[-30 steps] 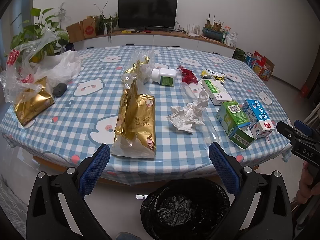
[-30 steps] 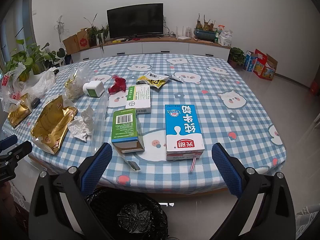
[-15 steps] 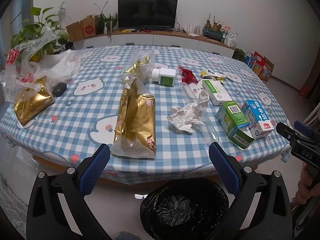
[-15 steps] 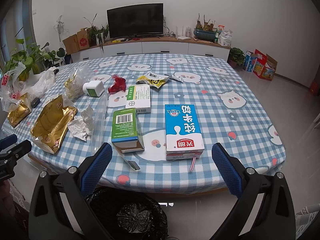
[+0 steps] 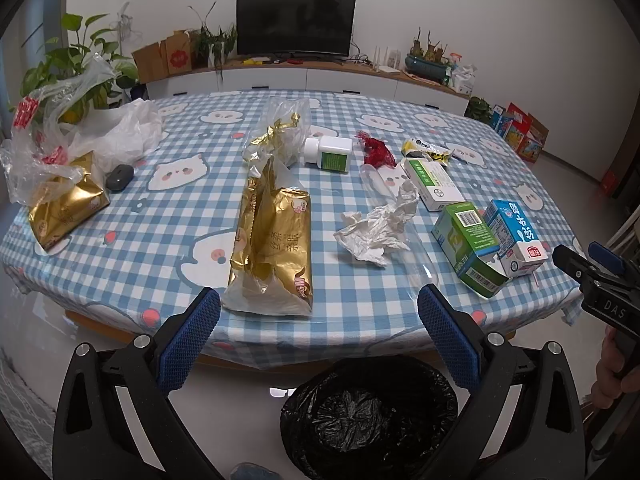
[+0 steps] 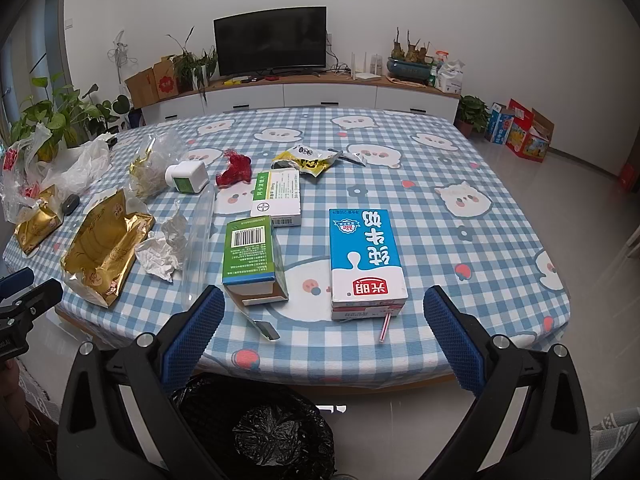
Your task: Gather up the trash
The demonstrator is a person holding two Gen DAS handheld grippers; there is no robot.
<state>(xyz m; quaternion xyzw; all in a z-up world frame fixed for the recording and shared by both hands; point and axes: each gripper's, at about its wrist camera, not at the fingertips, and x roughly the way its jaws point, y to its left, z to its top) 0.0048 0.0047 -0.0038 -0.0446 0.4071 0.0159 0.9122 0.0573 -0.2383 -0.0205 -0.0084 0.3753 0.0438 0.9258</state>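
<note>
Both hand-held grippers — left (image 5: 318, 320) and right (image 6: 324, 322) — are wide open, empty. Trash lies on the surface (image 6: 460, 184); milk carton (image 6: 364, 260) nearest — grasp across its narrow sides, above the bin (image 6: 256, 428).

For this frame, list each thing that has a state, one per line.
left gripper: open, holding nothing
right gripper: open, holding nothing
green box: lying flat, end flap open
milk carton: lying flat, straw sticking out
gold bag: torn open
tissue: crumpled
white bottle: on its side, capped
trash bin: lined, open
television: off
</note>
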